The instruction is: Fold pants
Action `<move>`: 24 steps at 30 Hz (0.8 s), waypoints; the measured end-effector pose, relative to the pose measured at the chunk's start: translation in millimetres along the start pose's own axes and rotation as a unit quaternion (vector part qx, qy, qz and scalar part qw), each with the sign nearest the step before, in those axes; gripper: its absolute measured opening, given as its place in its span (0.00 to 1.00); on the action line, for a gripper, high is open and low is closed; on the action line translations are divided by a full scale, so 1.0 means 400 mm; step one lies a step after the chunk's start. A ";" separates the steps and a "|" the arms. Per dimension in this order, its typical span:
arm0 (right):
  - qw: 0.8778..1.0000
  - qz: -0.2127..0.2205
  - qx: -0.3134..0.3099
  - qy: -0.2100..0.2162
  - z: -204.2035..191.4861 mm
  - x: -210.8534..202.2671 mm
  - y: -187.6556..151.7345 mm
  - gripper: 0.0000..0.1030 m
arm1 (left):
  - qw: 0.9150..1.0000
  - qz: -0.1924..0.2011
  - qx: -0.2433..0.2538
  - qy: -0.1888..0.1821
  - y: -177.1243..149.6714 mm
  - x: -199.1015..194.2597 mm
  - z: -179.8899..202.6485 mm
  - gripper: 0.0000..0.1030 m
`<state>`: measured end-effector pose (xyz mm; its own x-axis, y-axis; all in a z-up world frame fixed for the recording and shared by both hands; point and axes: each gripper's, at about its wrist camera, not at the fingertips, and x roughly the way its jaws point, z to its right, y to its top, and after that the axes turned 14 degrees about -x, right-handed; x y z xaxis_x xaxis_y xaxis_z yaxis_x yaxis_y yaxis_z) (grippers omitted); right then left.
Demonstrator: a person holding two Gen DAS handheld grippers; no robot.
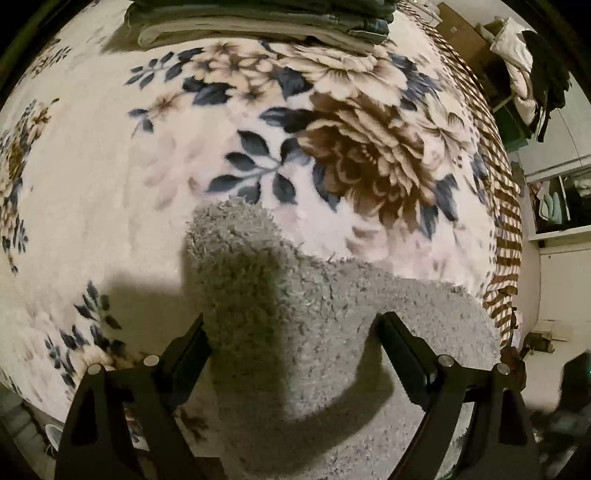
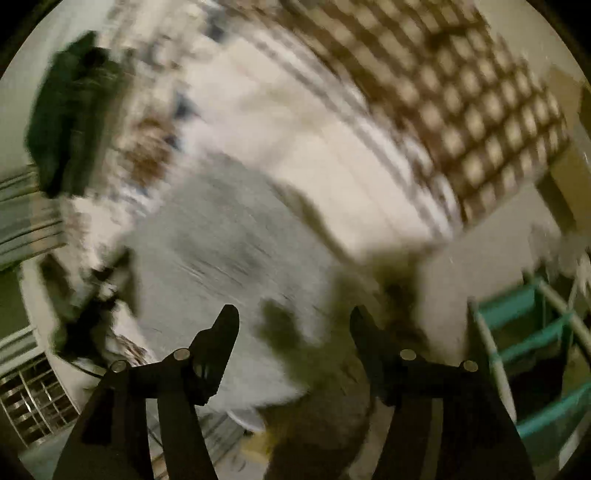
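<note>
Grey fleecy pants (image 1: 295, 325) lie on a floral blanket (image 1: 110, 206), one leg end pointing away from me. My left gripper (image 1: 291, 325) is open and hovers just above the grey fabric, a finger on either side, holding nothing. In the blurred right wrist view the same grey pants (image 2: 221, 258) spread below my right gripper (image 2: 293, 317), which is open and empty above their near edge.
A stack of folded clothes (image 1: 258, 22) sits at the blanket's far edge. A brown checked cover (image 1: 506, 229) hangs over the bed's right side (image 2: 461, 110). A teal and white rack (image 2: 528, 332) stands at the right. Dark clothes (image 2: 70, 129) lie at the left.
</note>
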<state>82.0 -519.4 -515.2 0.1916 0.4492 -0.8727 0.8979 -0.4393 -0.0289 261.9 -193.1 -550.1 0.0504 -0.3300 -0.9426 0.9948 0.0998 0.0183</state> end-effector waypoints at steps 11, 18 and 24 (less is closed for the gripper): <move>0.995 -0.072 -0.047 0.042 -0.058 0.235 0.279 0.34 | 1.000 0.007 -0.020 -0.013 -0.008 -0.004 -0.027 0.86; 0.993 0.044 -0.110 0.003 -0.149 0.128 0.305 0.22 | 0.998 0.003 -0.053 -0.027 -0.006 0.012 -0.073 0.86; 0.995 0.022 -0.088 -0.036 -0.089 0.181 0.326 0.28 | 0.996 -0.011 -0.077 -0.041 0.002 0.040 -0.088 0.86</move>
<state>227.2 -516.6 -564.8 0.2086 0.3726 -0.9043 0.9458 -0.3120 0.0896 260.4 -165.1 -576.8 0.0416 -0.4094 -0.9114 0.9708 0.2324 -0.0601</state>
